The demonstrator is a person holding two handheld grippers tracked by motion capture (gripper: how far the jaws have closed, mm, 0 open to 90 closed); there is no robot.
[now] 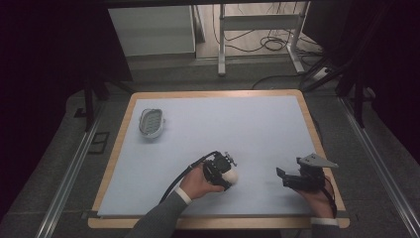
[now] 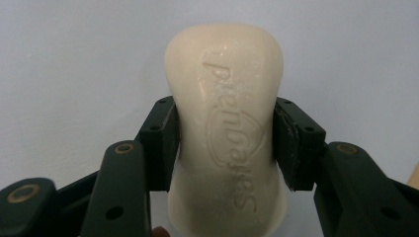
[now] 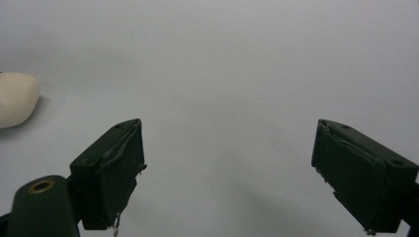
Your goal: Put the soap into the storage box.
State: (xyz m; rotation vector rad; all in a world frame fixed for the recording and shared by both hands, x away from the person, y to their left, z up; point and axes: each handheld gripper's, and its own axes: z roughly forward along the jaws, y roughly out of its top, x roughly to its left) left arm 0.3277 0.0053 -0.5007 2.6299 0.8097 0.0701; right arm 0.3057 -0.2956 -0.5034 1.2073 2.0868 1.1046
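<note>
Currently listed:
Left gripper: clenched on soap bar, pads at its waist.
Right gripper: jaws wide apart, holding nothing.
Soap dish: far left on table, well apart.

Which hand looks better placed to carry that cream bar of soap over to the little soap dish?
Left, probably. The left gripper already clamps the cream embossed soap bar, and the oval grey soap dish sits on its side. The right gripper is open, holding nothing.
</note>
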